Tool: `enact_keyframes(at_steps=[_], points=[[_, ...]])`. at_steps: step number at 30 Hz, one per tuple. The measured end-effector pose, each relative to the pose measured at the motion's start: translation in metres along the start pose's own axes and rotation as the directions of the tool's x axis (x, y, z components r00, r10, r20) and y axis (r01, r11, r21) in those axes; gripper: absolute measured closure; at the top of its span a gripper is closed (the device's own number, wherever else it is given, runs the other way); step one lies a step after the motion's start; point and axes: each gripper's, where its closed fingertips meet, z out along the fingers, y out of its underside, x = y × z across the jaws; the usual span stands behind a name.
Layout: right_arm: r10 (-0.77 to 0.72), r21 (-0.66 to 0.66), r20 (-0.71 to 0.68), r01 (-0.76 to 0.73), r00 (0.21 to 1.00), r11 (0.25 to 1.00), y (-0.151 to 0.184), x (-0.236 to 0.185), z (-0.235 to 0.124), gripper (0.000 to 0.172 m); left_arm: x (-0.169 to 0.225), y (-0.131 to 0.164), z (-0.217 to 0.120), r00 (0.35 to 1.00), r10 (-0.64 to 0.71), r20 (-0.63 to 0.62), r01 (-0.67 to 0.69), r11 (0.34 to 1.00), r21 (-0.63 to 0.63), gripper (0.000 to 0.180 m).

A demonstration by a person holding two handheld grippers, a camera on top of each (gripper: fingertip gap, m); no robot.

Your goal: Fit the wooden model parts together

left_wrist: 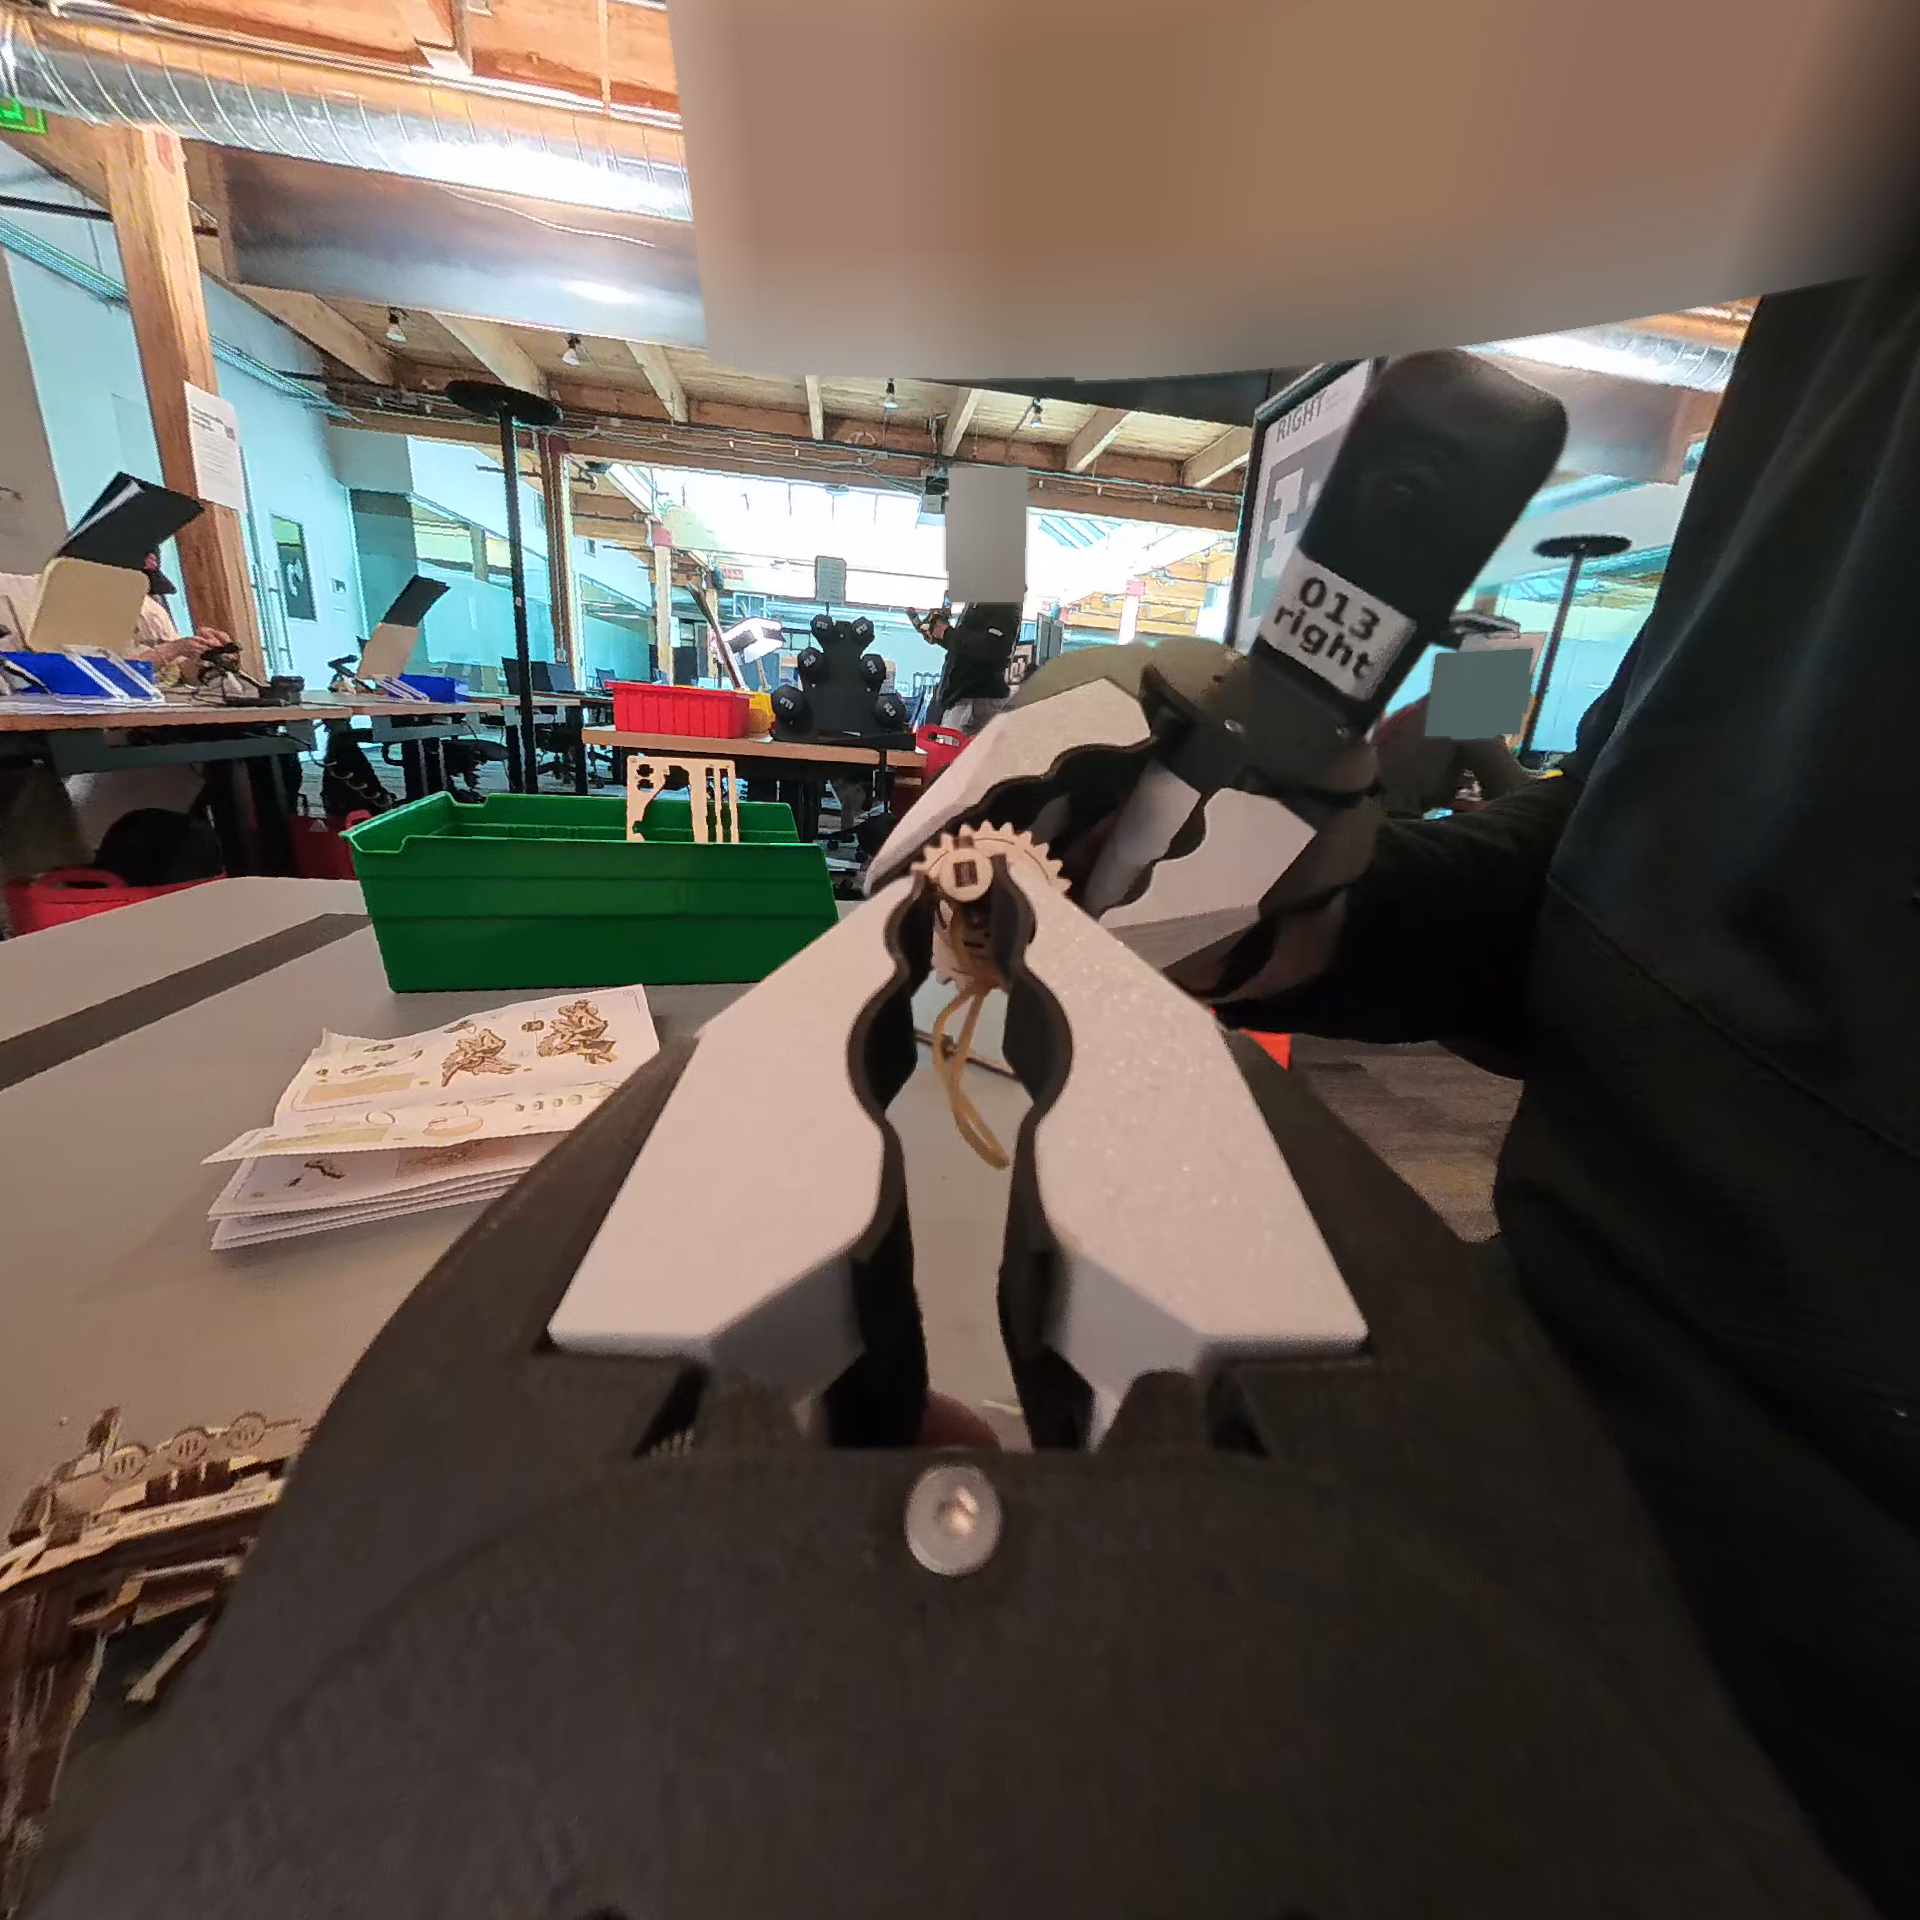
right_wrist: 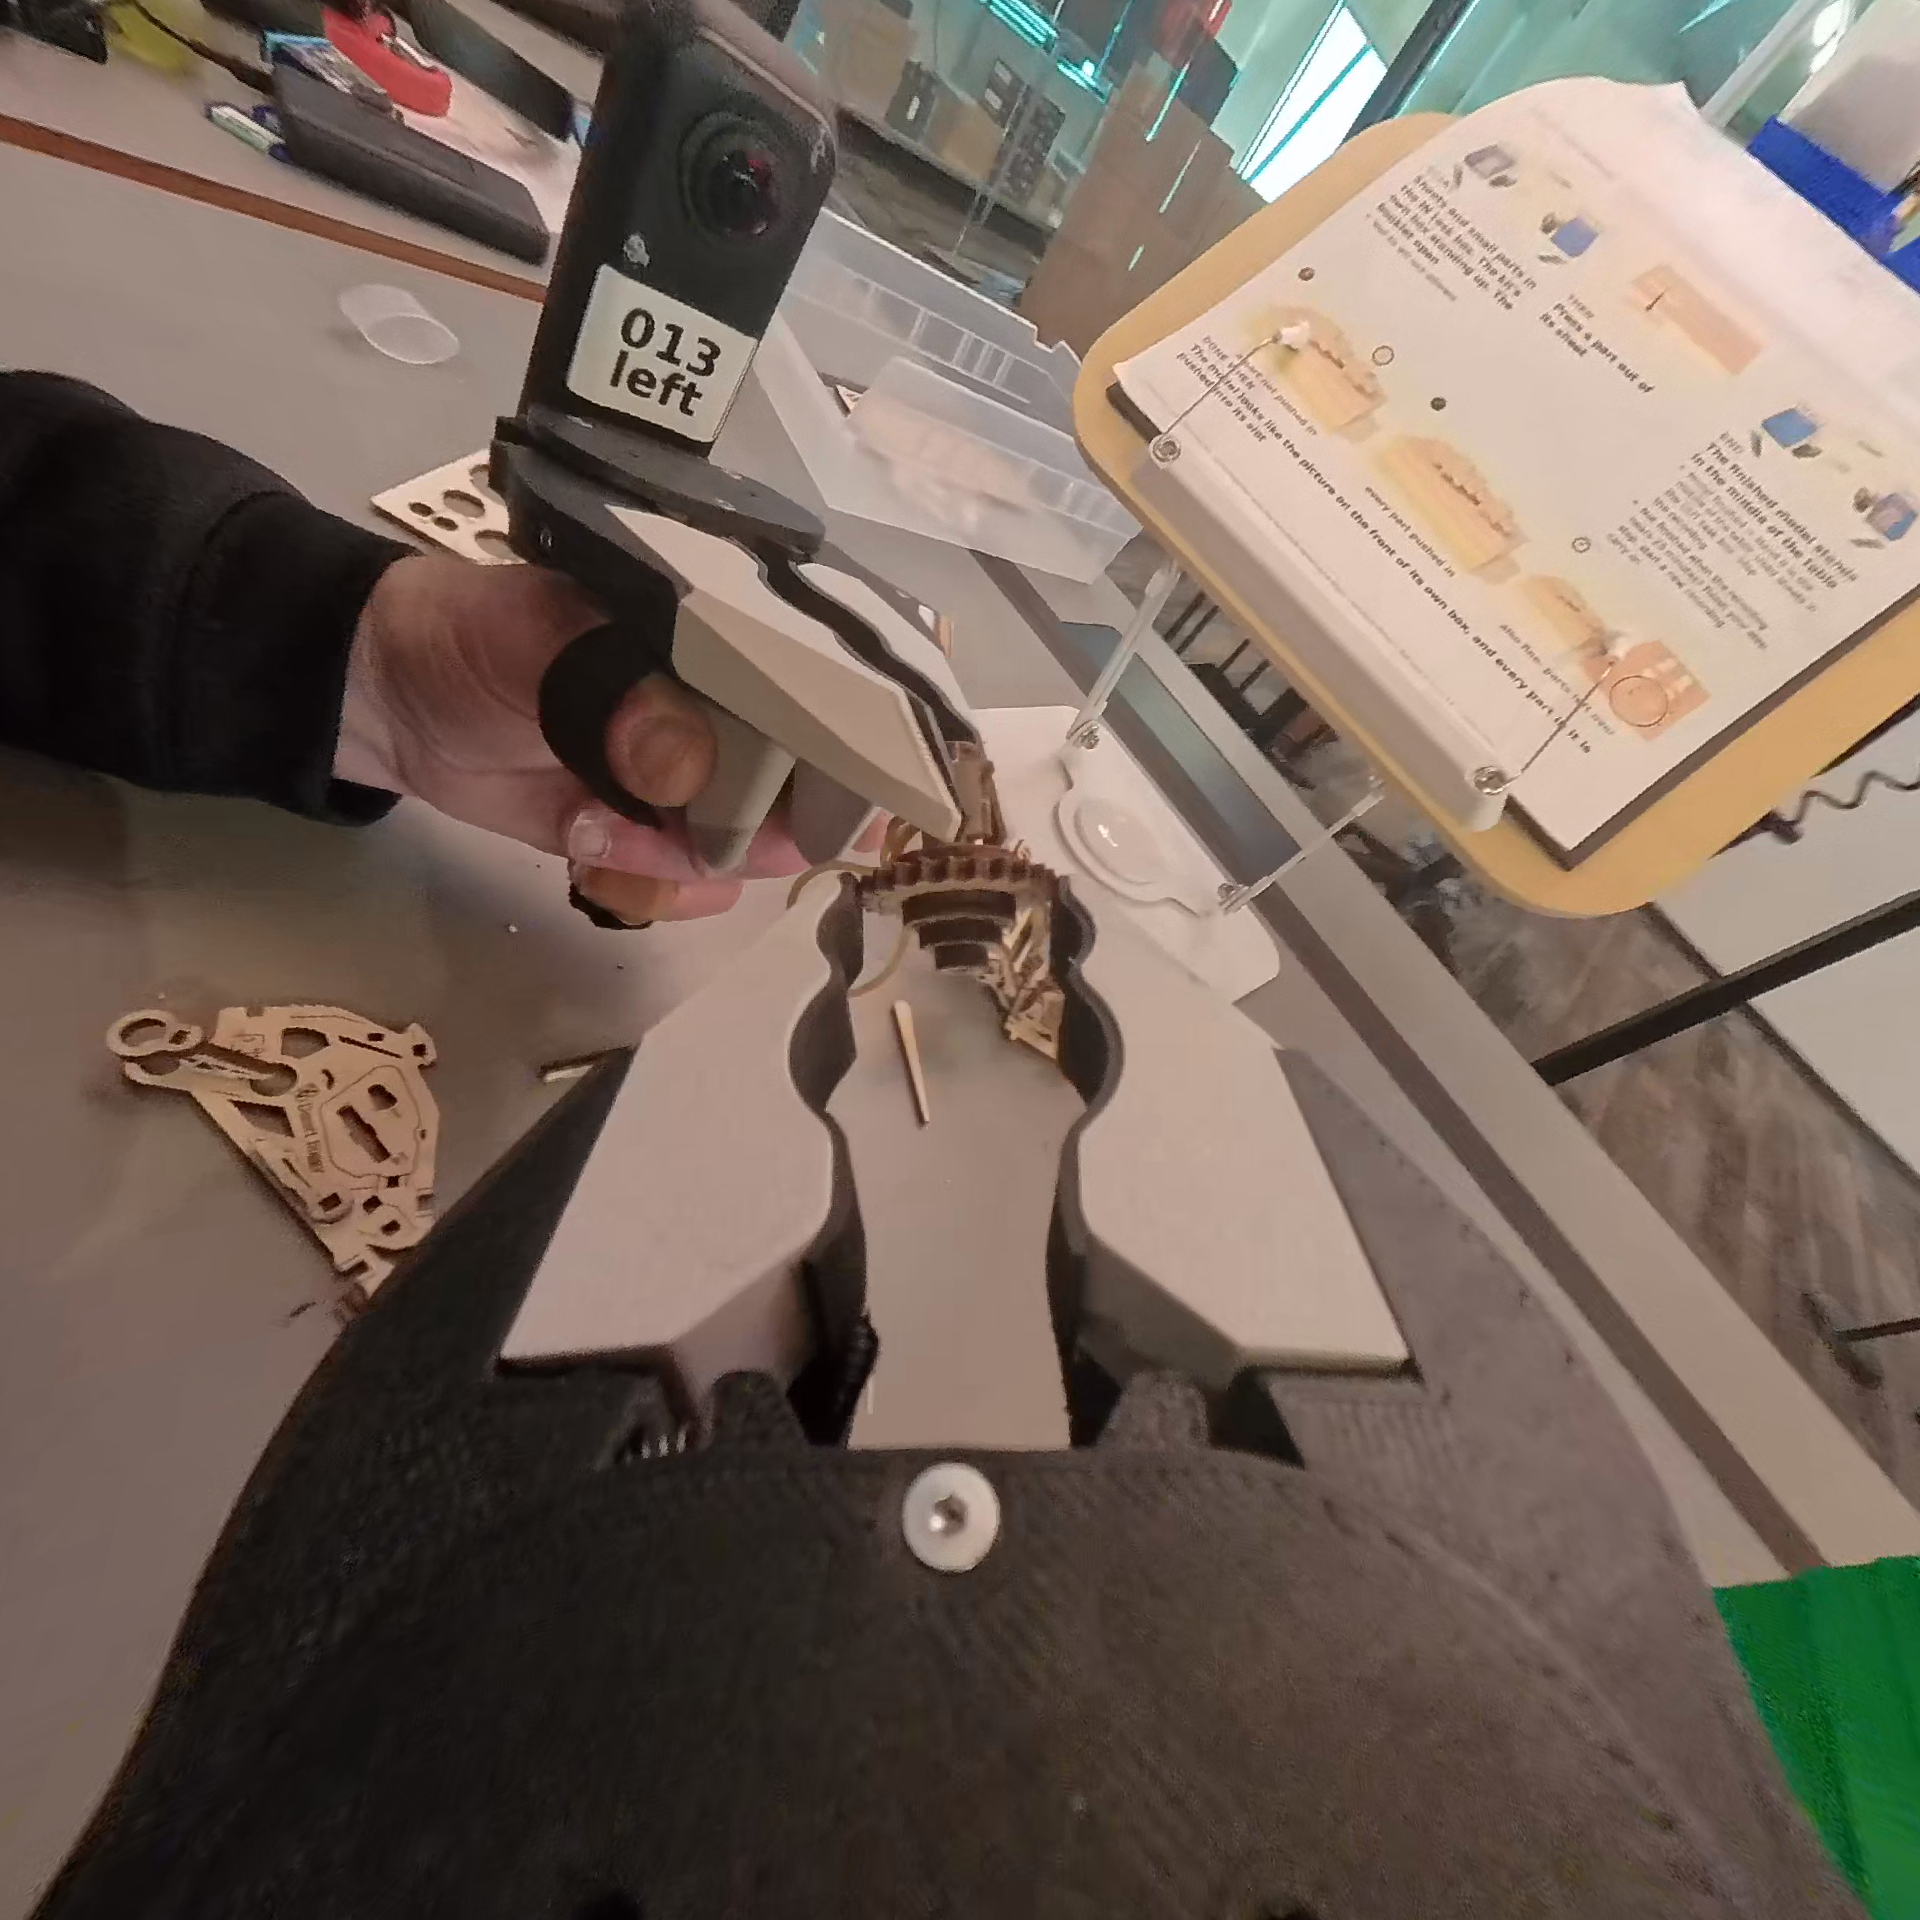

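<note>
— Now, which step is judged to be in hand?

— A handover or regrip in mid-air, it seems. The gear assembly (right_wrist: pixel 961 914), a stack of wooden cogs with a rubber band hanging from it, is pinched at the very tips of the left gripper (left_wrist: pixel 971 883); its fingers are nearly together, clamped on a thin wooden part of the piece. The right gripper (right_wrist: pixel 961 935) is brought in from the far side, tip to tip with the left one.

— And how is the right gripper set?

— Its jaws are held apart. The cog stack is seen between its fingertips, the wide toothed wheel just beyond them, but a gap shows on the left side, so no pressing is made out. The piece is carried by the left tool alone.

— What is called for next?

— Either the right jaws are to be closed on the stack so that a part can be pressed home, or they are to be drawn back for another piece. A square, gentle squeeze would be needed, since the teeth are thin.

— What lies below the tools?

— A small wooden stick (right_wrist: pixel 910 1060) is seen on the table (right_wrist: pixel 208 935) under the right jaws, and a flat wooden sheet (right_wrist: pixel 301 1112) off to their left
</note>
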Motion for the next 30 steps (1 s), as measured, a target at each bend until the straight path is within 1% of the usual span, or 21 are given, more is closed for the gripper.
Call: enact_keyframes(at_steps=[3,5,8,11,15,17,20,23,24,26,27,28,29,30], points=[[0.046,-0.018,0.024,-0.046,0.999,0.999,0.003,0.000,0.000,0.139,-0.001,0.003,0.000,0.999,0.031,0.011,-0.031,0.999,-0.028,0.172],[0.067,-0.024,0.039,-0.066,0.997,0.998,0.002,-0.001,0.000,0.139,-0.001,0.003,0.000,1.000,0.018,0.006,-0.018,0.999,-0.028,0.172],[0.180,-0.017,0.128,-0.179,0.975,0.984,0.000,-0.007,0.000,0.138,0.003,0.004,-0.003,0.999,0.033,-0.019,-0.034,0.998,-0.049,0.172],[0.261,-0.029,0.199,-0.261,0.945,0.965,0.000,-0.010,-0.001,0.138,0.005,0.004,-0.003,0.999,0.041,-0.033,-0.042,0.997,-0.057,0.172],[0.315,-0.045,0.231,-0.313,0.921,0.949,0.002,-0.013,0.000,0.139,0.006,0.006,-0.003,0.998,0.056,-0.030,-0.058,0.995,-0.077,0.172],[0.300,-0.041,0.207,-0.298,0.931,0.954,0.006,-0.012,0.003,0.138,0.003,0.009,-0.003,0.998,0.057,-0.015,-0.058,0.994,-0.090,0.172],[0.294,-0.024,0.198,-0.296,0.935,0.955,0.006,-0.012,0.005,0.137,0.000,0.006,-0.004,1.000,-0.004,-0.011,0.003,0.998,-0.057,0.172],[0.276,-0.034,0.188,-0.275,0.943,0.961,0.011,-0.009,0.006,0.138,-0.003,0.011,-0.003,0.994,-0.109,-0.024,0.108,0.993,-0.047,0.172],[0.288,-0.041,0.184,-0.285,0.940,0.958,0.013,-0.008,0.006,0.138,-0.006,0.012,-0.003,0.993,-0.118,-0.009,0.117,0.992,-0.047,0.170],[0.297,-0.068,0.151,-0.290,0.943,0.955,0.022,-0.002,0.008,0.138,-0.016,0.007,-0.008,0.993,-0.101,0.054,0.103,0.994,-0.036,0.141],[0.300,-0.087,0.137,-0.290,0.944,0.953,0.027,0.000,0.009,0.138,-0.023,0.003,-0.014,0.992,-0.087,0.090,0.090,0.995,-0.033,0.132],[0.302,-0.103,0.131,-0.290,0.944,0.951,0.032,0.001,0.009,0.138,-0.033,0.000,-0.021,0.988,-0.055,0.143,0.062,0.997,-0.045,0.128],[0.301,-0.117,0.124,-0.287,0.946,0.951,0.037,0.002,0.010,0.138,-0.044,0.001,-0.029,0.980,-0.007,0.200,0.024,0.996,-0.085,0.128],[0.296,-0.132,0.115,-0.281,0.948,0.951,0.042,0.003,0.011,0.138,-0.059,0.007,-0.038,0.962,0.051,0.268,-0.008,0.987,-0.161,0.131]])
